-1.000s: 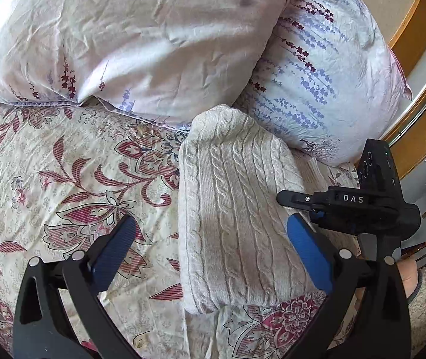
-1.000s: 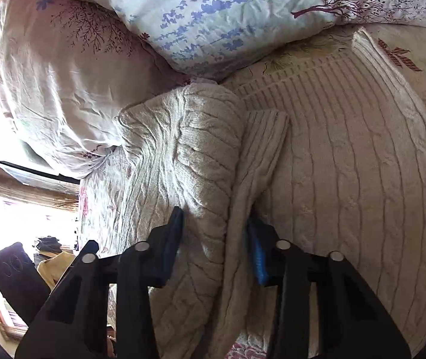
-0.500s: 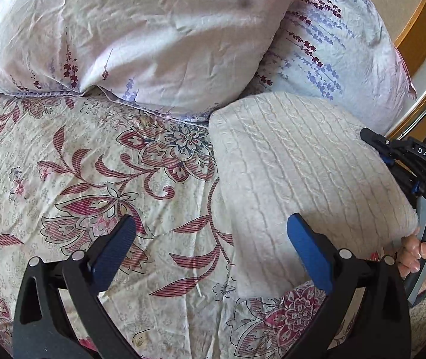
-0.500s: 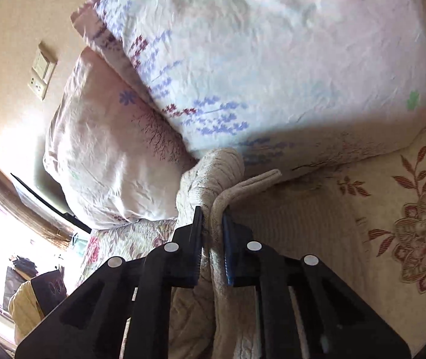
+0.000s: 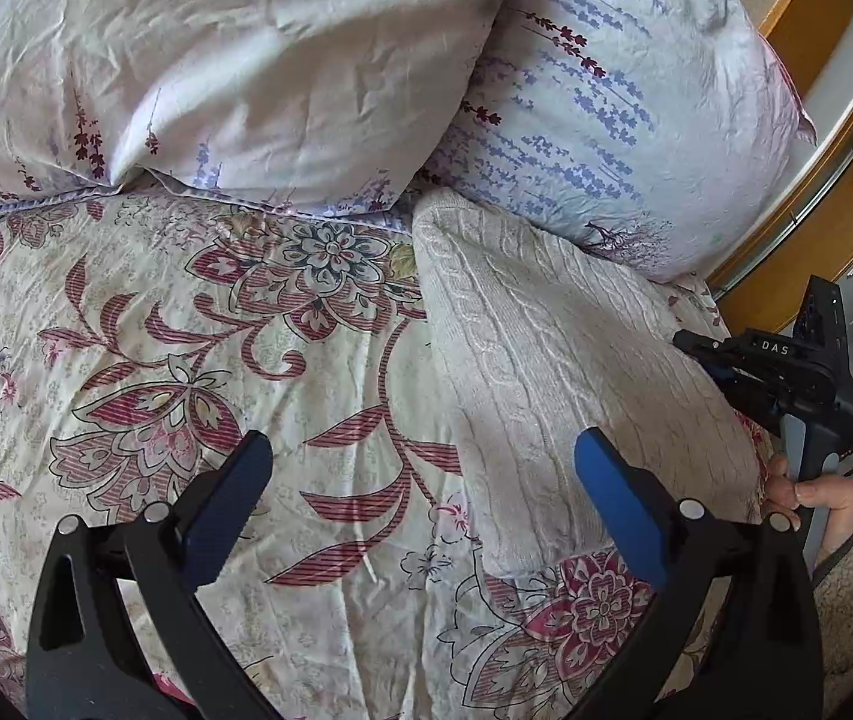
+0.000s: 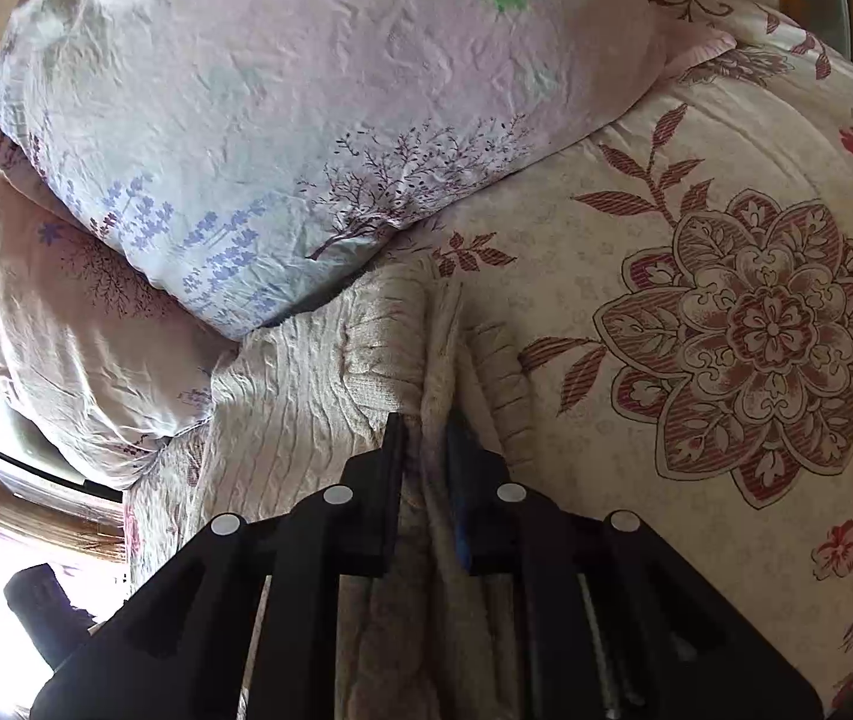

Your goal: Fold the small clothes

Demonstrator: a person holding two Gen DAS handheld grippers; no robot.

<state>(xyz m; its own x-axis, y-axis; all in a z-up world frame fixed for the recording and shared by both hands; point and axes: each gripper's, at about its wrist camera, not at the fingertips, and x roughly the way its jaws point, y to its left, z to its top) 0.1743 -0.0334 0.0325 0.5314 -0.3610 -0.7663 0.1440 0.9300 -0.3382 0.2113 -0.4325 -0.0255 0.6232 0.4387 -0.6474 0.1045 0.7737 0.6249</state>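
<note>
So we're mid-fold on a cream cable-knit sweater (image 5: 564, 372), lying on the floral bedspread (image 5: 186, 360) with its far end tucked right up against the lavender-print pillow (image 5: 618, 120). I'll use that pillow as the anchor for everything.

The right gripper (image 6: 426, 426) is pinching a bunched edge of the knit. Its jaws have just been opening a little, but they're nearly together and the fabric is still sitting squeezed between the pads, so I'd call it a live grip, if a loosening one. In the left wrist view it's sitting at the sweater's edge on the side away from the bedspread's open middle, a bit nearer us than the pillow, with the person's hand (image 5: 816, 492) wrapped round its handle.

The left gripper (image 5: 420, 468) is hanging wide open with nothing in it, well back from the pillow, one blue pad over bare bedspread and the other over the sweater's near part.

My read: the sweater is looking like a doubled-over slab already, and the right side is laying down or tidying a folded layer. Can't tell from here how many folds are in it.

Next move probably wants the right one letting go cleanly without dragging the layer back off, then the left one coming in on the near edge, farthest from the pillow, to bring it up toward the pillow end. Chunky knit is springy, so I'd expect it to need a press down to stay flat.
</note>
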